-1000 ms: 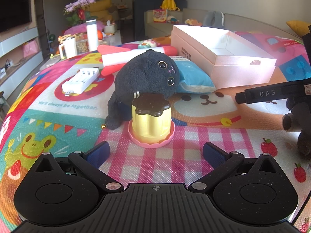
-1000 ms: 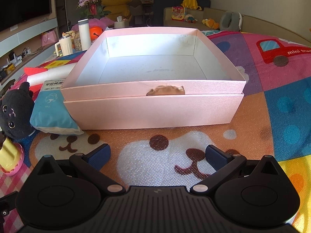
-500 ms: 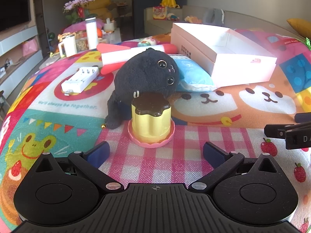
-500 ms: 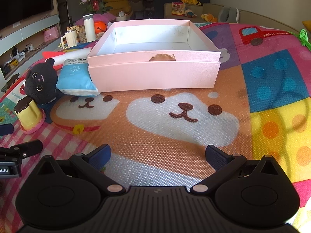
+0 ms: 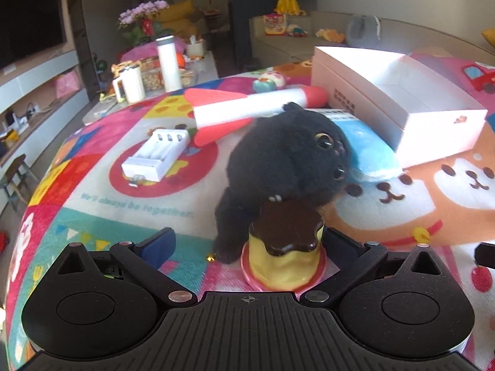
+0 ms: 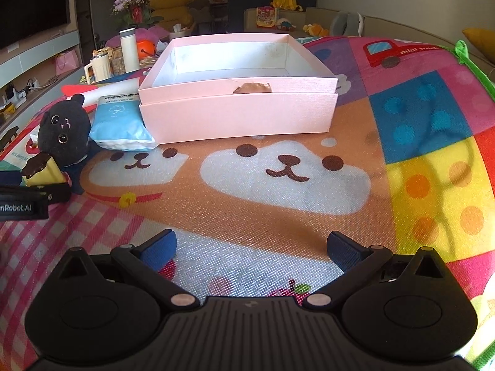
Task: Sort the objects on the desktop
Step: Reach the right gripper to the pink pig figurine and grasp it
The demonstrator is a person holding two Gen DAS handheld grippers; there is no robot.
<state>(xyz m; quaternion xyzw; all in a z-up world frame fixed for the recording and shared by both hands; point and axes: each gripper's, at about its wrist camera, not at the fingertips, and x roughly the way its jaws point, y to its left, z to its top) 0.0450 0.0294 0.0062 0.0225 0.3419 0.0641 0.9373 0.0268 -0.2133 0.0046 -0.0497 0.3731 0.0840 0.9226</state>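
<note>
A yellow pudding toy (image 5: 284, 250) with a brown top on a pink saucer stands between the open jaws of my left gripper (image 5: 247, 244). A black plush cat (image 5: 287, 164) leans on it from behind. My right gripper (image 6: 252, 247) is open and empty, low over the mat, well back from the empty pink box (image 6: 238, 92). In the right wrist view the cat (image 6: 63, 133), the pudding (image 6: 41, 170) and the left gripper's finger (image 6: 34, 196) show at the far left.
A blue pouch (image 5: 368, 151) lies between the cat and the pink box (image 5: 402, 108). A red and white rocket toy (image 5: 247, 108) and a white battery charger (image 5: 157, 154) lie behind. Bottles and cups (image 5: 167, 61) stand past the mat's far edge.
My left gripper has moved forward so the pudding now sits between its fingers. My right gripper has drawn back from the pink box.
</note>
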